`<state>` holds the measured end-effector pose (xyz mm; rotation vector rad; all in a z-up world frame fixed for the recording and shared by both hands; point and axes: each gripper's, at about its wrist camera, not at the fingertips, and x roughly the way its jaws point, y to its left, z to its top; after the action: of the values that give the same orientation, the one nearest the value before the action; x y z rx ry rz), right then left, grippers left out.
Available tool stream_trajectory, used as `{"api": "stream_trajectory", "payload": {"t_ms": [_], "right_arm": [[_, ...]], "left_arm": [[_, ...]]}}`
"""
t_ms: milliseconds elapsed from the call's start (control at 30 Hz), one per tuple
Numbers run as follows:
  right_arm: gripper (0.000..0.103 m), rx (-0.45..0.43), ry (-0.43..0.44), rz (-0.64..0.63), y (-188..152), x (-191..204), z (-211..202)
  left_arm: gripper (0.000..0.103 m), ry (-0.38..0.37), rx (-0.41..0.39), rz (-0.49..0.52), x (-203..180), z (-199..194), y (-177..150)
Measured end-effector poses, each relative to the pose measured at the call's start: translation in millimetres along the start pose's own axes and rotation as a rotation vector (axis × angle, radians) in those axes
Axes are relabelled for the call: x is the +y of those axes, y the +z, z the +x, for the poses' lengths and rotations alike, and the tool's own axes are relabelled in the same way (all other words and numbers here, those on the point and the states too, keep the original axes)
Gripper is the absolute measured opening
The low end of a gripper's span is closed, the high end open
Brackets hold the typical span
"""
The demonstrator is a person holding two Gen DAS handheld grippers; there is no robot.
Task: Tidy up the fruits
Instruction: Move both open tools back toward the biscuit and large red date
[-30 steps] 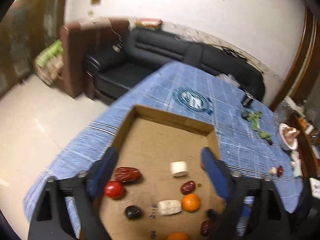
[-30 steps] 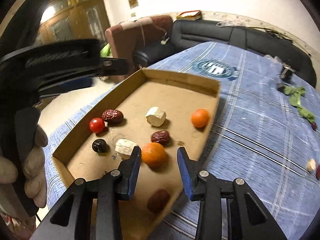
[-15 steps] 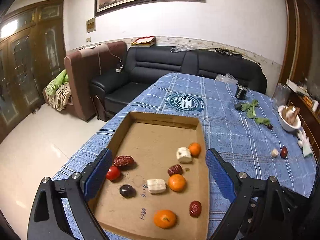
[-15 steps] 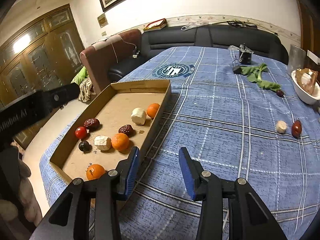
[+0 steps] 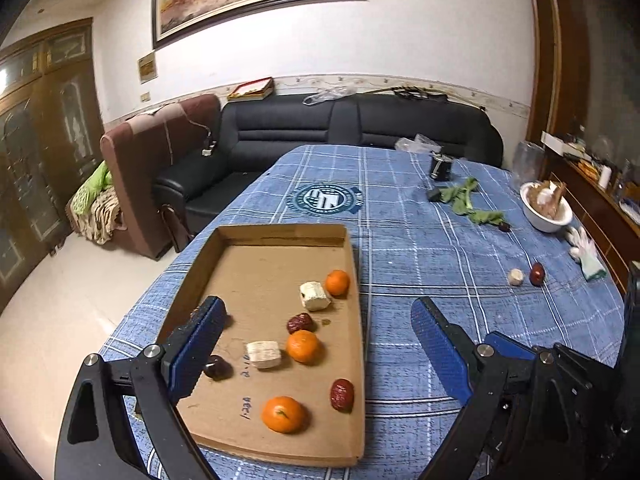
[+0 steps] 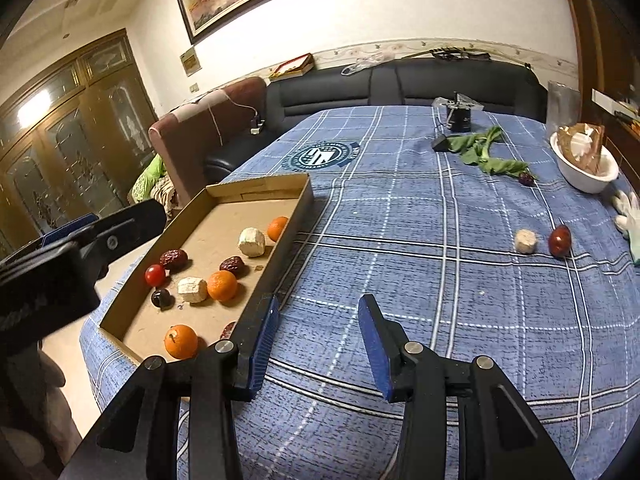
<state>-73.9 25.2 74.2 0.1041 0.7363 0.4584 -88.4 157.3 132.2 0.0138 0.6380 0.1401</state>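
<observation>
Both grippers empty: left gripper (image 5: 316,344) spread wide over the cardboard tray (image 5: 280,230) at the table's left edge, right gripper (image 6: 318,344) part-spread above bare cloth. Likely between picks. Red date (image 6: 559,241) and pale chunk (image 6: 525,241) sit loose near the right edge; next calls for reaching there.

We see the cardboard tray (image 6: 298,200) on the left part of the table (image 6: 440,280), with three oranges (image 6: 222,285) inside. To the right, well apart, one date (image 6: 559,241) lies just beside a pale chunk (image 6: 525,241). Behind them stands the bowl (image 6: 580,172).
</observation>
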Motion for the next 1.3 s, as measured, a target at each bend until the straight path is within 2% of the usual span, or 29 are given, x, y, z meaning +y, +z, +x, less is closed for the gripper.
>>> {"api": "stream_trajectory", "payload": {"t_ms": [467,567,667,867,967,1067,1133,1200,1300], "right_arm": [[0.046,0.013,-0.008,0.055,-8,-30,0],[0.046,0.020,-0.018,0.055,-10,-39,-1],[0.046,0.023,-0.060,0.061,-13,-58,-6],[0.046,0.044,-0.201,0.194,-21,-135,-20],[0.046,0.048,-0.249,0.247,-18,-169,-27],[0.046,0.049,-0.294,0.249,-10,-188,-30],[0.046,0.049,-0.316,0.254,-2,-200,-28],[0.046,0.048,-0.316,0.268,4,-205,-25],[0.046,0.046,-0.307,0.290,12,-212,-18]], "left_arm": [[0.094,-0.035,0.044,0.070,-34,12,-4],[0.094,-0.061,0.069,0.070,-39,19,-4],[0.094,-0.110,0.104,0.057,-45,29,-5],[0.094,-0.204,0.186,0.077,-73,54,-17],[0.094,-0.242,0.211,0.094,-87,61,-22],[0.093,-0.285,0.231,0.100,-99,67,-25],[0.089,-0.309,0.243,0.108,-106,70,-27],[0.076,-0.324,0.257,0.134,-115,73,-31],[0.067,-0.317,0.275,0.179,-127,77,-37]]}}
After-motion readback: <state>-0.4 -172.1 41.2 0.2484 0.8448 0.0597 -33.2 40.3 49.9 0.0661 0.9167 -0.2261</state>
